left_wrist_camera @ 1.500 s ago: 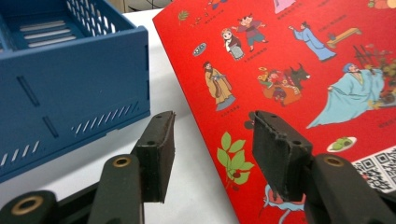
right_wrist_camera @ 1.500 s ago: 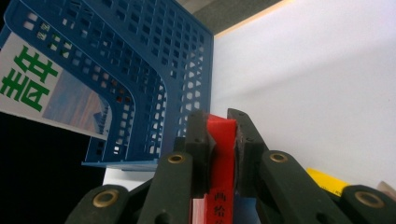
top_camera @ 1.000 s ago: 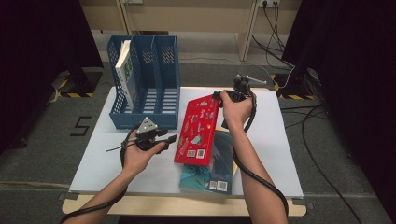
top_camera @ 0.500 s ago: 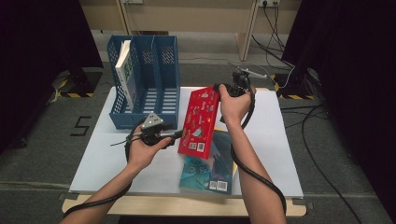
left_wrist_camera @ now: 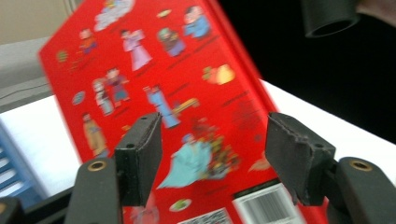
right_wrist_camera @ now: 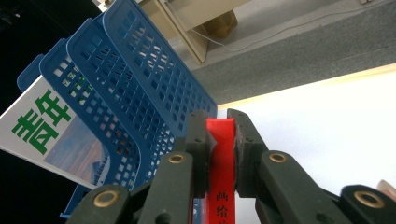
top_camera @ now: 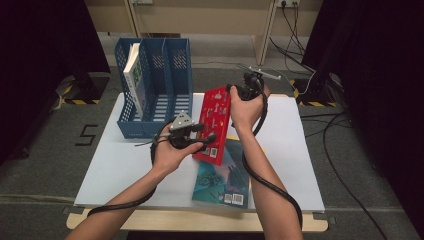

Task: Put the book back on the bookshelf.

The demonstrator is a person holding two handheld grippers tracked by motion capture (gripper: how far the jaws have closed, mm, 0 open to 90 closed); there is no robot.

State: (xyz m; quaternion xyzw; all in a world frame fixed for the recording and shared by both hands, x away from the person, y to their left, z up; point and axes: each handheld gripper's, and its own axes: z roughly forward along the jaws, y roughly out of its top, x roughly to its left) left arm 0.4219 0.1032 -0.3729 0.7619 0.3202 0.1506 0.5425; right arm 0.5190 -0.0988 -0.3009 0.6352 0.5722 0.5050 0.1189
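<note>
Lifted further off the table's middle since a second ago, the red book [top_camera: 214, 124] tilts upright, right gripper [top_camera: 235, 93] fingers clenched on its far edge, left gripper [top_camera: 210, 138] fingers just released, opening beside it.

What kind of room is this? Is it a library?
Probably not a library: more likely a lab or studio set up for recording. A white table stands between black curtains, cables trail across the grey floor, and there is only a blue file rack and a few books.
</note>
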